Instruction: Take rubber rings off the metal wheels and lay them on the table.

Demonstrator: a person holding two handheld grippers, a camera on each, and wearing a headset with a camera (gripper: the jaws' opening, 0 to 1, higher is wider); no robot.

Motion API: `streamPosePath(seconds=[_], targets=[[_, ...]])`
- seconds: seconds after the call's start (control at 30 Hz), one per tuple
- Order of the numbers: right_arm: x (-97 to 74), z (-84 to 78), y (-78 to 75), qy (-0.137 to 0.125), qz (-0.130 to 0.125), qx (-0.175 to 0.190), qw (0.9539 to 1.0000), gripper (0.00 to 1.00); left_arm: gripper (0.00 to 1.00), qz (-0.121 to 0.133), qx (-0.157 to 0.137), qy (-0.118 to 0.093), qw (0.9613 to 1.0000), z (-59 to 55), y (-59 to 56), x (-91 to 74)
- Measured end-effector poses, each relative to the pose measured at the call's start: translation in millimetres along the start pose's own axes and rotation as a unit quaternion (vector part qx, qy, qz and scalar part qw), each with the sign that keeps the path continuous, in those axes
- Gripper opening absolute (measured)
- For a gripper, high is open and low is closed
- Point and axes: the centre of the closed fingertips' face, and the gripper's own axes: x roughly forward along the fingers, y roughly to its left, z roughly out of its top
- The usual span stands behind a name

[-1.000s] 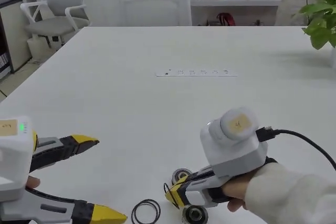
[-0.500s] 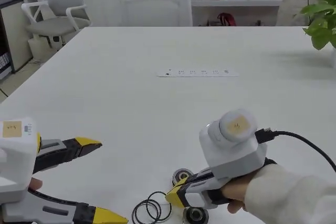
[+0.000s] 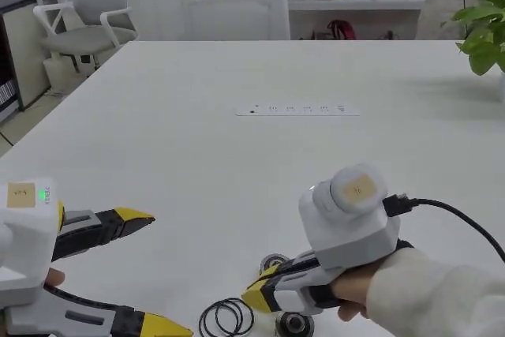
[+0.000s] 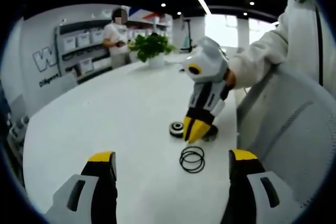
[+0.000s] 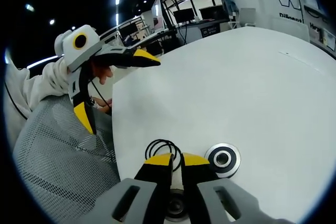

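Right gripper [image 3: 251,299] pinched together, rubber rings [image 3: 226,318] beside it — left gripper [image 3: 162,272] spread

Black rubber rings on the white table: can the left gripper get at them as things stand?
Probably yes: the left gripper is open, the black rubber rings lie bare just ahead, and the right gripper sits beyond them.

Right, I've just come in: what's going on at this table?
A person works two tools at a white table. The right tool, jaws closed, points down close by two metal wheels. A few thin black rubber rings lie loose on the table just ahead of its tips. The left tool hangs nearby with its jaws wide open, holding nothing.
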Motion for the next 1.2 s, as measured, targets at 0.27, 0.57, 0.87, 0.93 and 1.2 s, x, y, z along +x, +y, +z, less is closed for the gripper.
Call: streamPosePath(seconds=[0.27, 0.57, 0.87, 0.93, 1.2], targets=[[-11.0, 12.7, -9.9, -0.029, -0.010, 0.008, 0.9995, 0.04, 0.90, 0.002, -0.001, -0.011, 0.9999, 5.6, 0.6, -0.6], [-28.2, 21.7, -29.2, -0.059, -0.036, 0.009, 0.9976, 0.06, 0.90, 0.002, -0.003, -0.040, 0.9992, 25.8, 4.2, 0.3], [-45.1, 23.2, -52.7, -0.087, -0.061, 0.035, 0.9937, 0.08, 0.88, -0.002, 0.010, -0.129, 0.9915, 92.8, 12.0, -9.0], [-45.2, 20.2, -54.6, -0.085, -0.062, 0.037, 0.9938, 0.09, 0.87, -0.011, 0.015, -0.136, 0.9905, 102.5, 11.4, -6.8], [-46.4, 13.7, -57.4, -0.075, -0.065, 0.027, 0.9946, 0.14, 0.82, -0.043, 0.059, -0.112, 0.9910, 112.3, 8.9, 22.2]])
